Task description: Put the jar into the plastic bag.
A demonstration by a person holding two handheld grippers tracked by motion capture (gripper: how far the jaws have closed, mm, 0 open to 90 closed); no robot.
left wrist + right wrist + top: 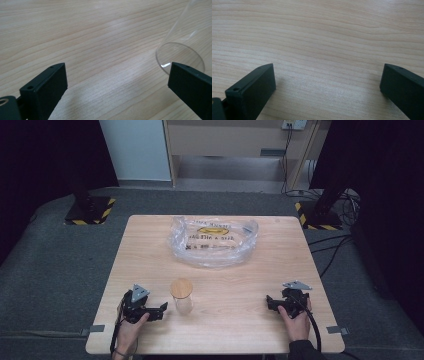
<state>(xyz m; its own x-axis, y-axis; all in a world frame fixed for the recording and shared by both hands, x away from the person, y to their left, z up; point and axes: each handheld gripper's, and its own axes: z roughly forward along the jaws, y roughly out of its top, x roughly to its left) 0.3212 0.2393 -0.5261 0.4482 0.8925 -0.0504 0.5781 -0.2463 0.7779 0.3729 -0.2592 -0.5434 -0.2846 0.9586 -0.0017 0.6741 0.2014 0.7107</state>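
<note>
A clear glass jar (182, 301) with a round wooden lid (181, 288) stands upright near the table's front, left of centre. My left gripper (161, 311) rests on the table just left of it, jaws wide open and pointing toward the jar. In the left gripper view the jar's base (178, 57) sits beside the right jaw, outside the gap (117, 82). My right gripper (269, 302) lies at the front right, open, with bare wood between its jaws (328, 83). A crumpled clear plastic bag (214, 241) with yellow and black print lies at the back centre.
The wooden table (220, 285) stands on grey carpet. Tape tabs mark its front corners (97, 328). Two black stand bases with yellow-black stripes (90, 210) sit on the floor behind the table, with cables at the right (330, 245).
</note>
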